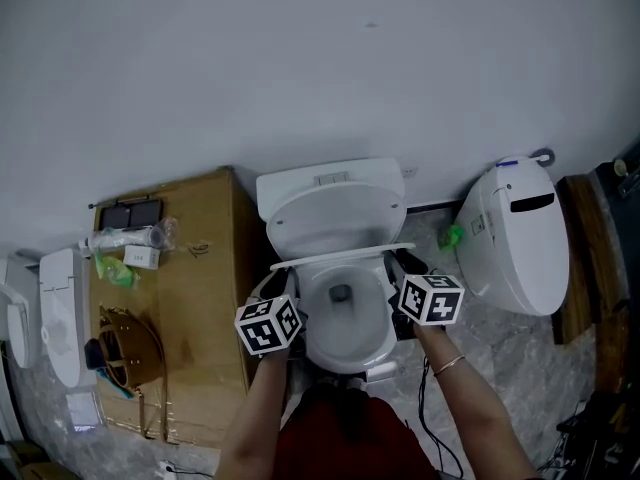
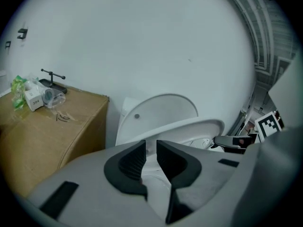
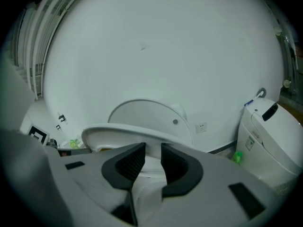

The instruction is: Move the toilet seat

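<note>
Toilet seat (image 2: 201, 126) stands half-raised over the bowl (image 1: 345, 340), with the upright lid (image 1: 335, 213) at its 12 o'clock. At 9 o'clock the left gripper (image 2: 150, 148) pinches its rim. At 3 o'clock the right gripper (image 3: 152, 150) pinches the opposite rim.

Here's the white oval plastic toilet seat (image 1: 343, 251), hanging partway raised. It is tilting up off the white ceramic bowl (image 1: 345, 353) and standing clear of the upright white lid (image 1: 335, 213) behind it. In the head view it is showing edge-on, a thin pale band crossing the bowl's rear half. In the gripper views its underside is facing out. The left gripper (image 2: 150, 150) is pinching its left rim and the right gripper (image 3: 152, 152) its right rim, with white plastic filling each narrow gap.
</note>
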Demonstrator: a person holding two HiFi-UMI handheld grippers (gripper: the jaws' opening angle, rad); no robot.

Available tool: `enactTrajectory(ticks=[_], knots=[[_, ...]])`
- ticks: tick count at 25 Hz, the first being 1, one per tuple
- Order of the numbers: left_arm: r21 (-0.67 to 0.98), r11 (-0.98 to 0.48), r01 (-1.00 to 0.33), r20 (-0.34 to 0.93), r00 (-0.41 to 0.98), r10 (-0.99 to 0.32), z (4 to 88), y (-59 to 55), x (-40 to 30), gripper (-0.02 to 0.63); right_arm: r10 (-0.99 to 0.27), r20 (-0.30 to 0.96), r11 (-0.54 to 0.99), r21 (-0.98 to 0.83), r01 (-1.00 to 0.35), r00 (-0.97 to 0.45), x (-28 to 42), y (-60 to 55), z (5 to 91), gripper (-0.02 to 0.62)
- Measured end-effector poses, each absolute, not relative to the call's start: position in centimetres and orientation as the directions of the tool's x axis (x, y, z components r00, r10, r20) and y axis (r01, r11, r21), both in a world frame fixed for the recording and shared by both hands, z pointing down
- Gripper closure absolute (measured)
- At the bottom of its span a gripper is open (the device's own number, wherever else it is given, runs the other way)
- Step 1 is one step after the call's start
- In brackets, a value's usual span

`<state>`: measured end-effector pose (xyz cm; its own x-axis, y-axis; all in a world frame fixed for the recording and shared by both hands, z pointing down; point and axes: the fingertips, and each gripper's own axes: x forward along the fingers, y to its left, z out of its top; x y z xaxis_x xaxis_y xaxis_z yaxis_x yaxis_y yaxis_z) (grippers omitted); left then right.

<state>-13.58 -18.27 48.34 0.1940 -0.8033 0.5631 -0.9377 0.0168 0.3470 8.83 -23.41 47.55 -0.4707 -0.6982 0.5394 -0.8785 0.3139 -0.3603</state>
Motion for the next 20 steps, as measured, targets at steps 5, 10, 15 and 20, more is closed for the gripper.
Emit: enactTrajectory(ticks=[5, 10, 15, 20], knots=[[0.342, -0.001, -0.94, 0.514, 0.188, -0.837, 47.9, -19.5, -13.6, 0.522, -0.715, 0.526, 0.309, -0.353, -0.883, -0.46, 8.5, -24.7, 47.3, 0.482], [0.365, 0.026, -0.931, 0.497, 0.171, -0.851, 48.3, -20.1, -14.6, 0.522, -0.726, 0.517, 0.308, -0.345, -0.887, -0.454, 8.2, -26.1, 47.1, 0.482], [0.353, 0.019, -0.935, 0.507, 0.174, -0.844, 48.8, -20.2, -14.7, 0.523, -0.73, 0.515, 0.309, -0.338, -0.889, -0.449, 7.9, -27.7, 46.9, 0.482], [0.364, 0.029, -0.931, 0.512, 0.173, -0.842, 49.3, -20.1, -14.5, 0.523, -0.738, 0.509, 0.3, -0.34, -0.891, -0.442, 7.6, -29.2, 46.9, 0.482]])
